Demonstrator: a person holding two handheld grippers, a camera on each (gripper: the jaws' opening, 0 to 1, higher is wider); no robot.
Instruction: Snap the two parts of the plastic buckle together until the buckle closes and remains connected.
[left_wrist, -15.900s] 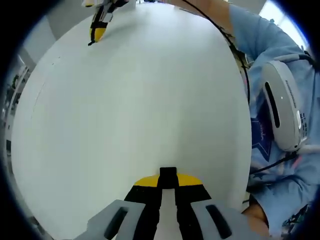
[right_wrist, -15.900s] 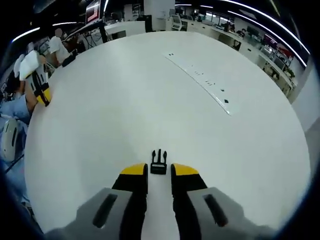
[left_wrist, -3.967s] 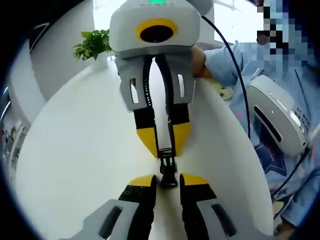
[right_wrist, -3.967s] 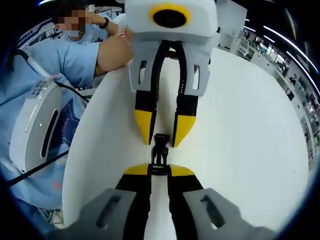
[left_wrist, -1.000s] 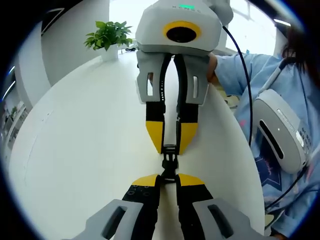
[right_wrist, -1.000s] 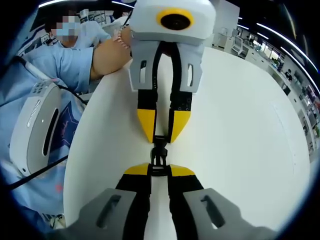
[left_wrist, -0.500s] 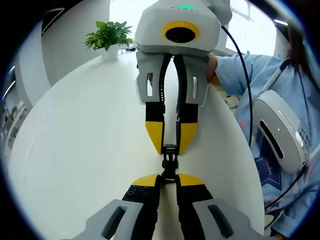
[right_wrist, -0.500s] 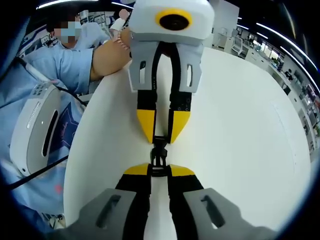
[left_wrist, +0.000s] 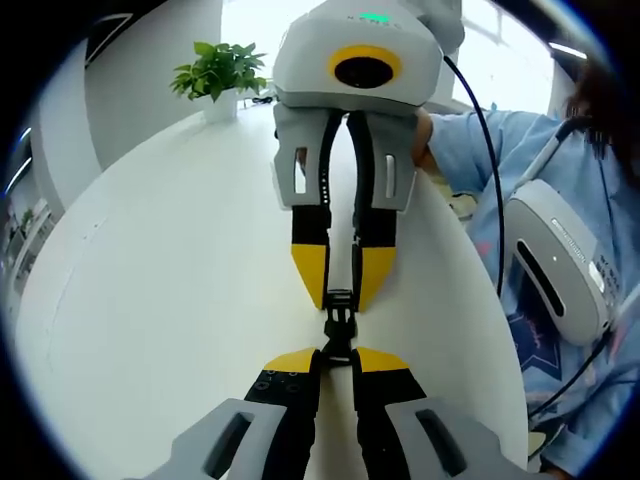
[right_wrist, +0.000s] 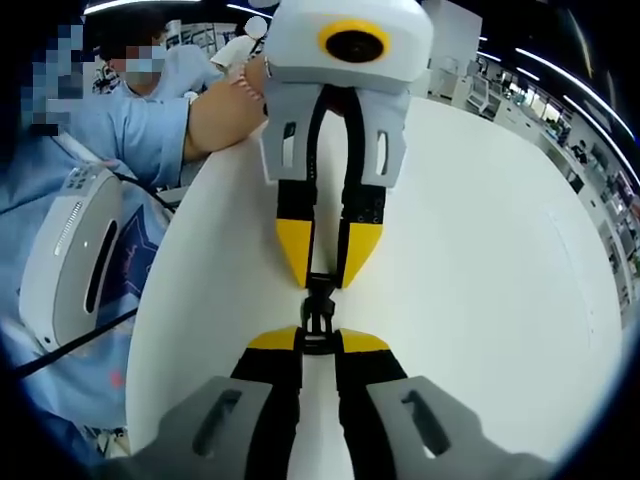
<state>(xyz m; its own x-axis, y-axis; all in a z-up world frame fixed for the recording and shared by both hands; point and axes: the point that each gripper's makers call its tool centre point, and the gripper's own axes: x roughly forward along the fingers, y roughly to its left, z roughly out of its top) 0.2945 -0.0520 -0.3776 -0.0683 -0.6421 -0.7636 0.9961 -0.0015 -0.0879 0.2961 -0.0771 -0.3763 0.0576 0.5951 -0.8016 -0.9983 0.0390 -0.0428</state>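
Left gripper view: a white table (left_wrist: 150, 300) runs under both tools, with a potted plant (left_wrist: 215, 75) at its far edge and a person in blue (left_wrist: 560, 330) to one side. Above the table, the left gripper (left_wrist: 338, 358) and the right gripper (left_wrist: 340, 292) meet tip to tip, each with its jaws closed on one end of the buckle (left_wrist: 338, 325), which bridges the short gap between them. In the right gripper view the right gripper (right_wrist: 318, 340) holds the near end and the left gripper (right_wrist: 320, 278) the far end of the buckle (right_wrist: 318, 312). The buckle is small, black, slim, and looks joined in one straight line. The risk is letting go before the latch has truly caught, so the halves part; a twist or skewed push between the hands could jam the prongs or pull one half from its jaws.
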